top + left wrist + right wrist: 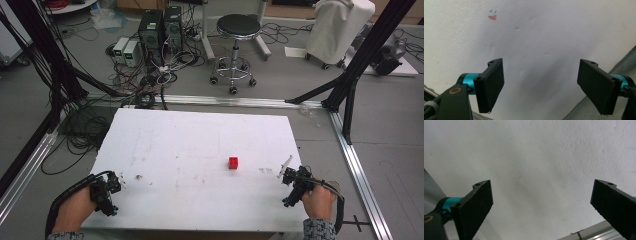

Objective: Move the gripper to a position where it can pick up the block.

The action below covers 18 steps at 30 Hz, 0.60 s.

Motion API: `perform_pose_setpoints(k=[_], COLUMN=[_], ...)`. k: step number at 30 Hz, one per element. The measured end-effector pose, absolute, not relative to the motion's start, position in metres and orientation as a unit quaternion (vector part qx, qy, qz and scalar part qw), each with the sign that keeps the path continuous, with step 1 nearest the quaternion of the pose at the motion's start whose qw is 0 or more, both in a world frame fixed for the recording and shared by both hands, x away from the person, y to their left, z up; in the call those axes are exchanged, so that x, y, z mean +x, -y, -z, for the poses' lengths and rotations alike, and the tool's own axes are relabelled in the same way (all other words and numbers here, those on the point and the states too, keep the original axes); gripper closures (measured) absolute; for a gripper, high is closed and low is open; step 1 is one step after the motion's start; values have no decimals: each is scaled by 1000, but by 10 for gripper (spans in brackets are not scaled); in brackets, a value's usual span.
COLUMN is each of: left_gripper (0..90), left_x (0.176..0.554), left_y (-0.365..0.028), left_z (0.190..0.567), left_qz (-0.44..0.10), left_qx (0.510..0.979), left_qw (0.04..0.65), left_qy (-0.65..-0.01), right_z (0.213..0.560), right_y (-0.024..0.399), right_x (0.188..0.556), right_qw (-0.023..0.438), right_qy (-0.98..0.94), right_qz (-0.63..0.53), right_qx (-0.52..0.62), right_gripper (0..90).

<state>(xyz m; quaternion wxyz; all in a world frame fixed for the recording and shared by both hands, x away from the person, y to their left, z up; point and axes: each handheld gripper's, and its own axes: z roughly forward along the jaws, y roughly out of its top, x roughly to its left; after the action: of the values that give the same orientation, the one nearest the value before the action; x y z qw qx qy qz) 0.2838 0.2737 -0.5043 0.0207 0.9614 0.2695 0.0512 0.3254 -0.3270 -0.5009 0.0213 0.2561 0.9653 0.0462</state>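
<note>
So there's a white surface (200, 150) with basically one thing on it: a single small red cube (233, 162), sitting right of centre and a bit toward the near edge, all by itself with nothing touching it. No boxes, bins or trays anywhere on the surface, so nothing is in anything. Two grippers, one per hand. The left gripper (116, 186) is at the near-left corner, hand wrapped around it, and in the left gripper view its fingers (490, 86) are spread wide with just bare white board between them, plus a little orange-and-blue mark (492, 16) farther off. The right gripper (287, 172) is near the right edge toward the near-right corner, well apart from the cube, and the right gripper view shows its fingers (474, 207) gaping open too, holding nothing. Past the far edge, on the floor, I count one black stool (237, 30) and a mess of cables (145, 75).
</note>
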Motion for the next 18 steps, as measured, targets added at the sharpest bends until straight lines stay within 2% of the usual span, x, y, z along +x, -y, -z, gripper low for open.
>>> perform_pose_setpoints(k=[18], left_gripper=[219], left_x=[284], left_y=[-274], left_z=[502], left_qz=[-56], left_qx=[960], left_qw=[30], left_qy=[-272], right_z=[483], right_y=[332], right_x=[379], right_qw=[23], right_qy=[-977], right_qz=[-70], right_qx=[200], right_gripper=[35])
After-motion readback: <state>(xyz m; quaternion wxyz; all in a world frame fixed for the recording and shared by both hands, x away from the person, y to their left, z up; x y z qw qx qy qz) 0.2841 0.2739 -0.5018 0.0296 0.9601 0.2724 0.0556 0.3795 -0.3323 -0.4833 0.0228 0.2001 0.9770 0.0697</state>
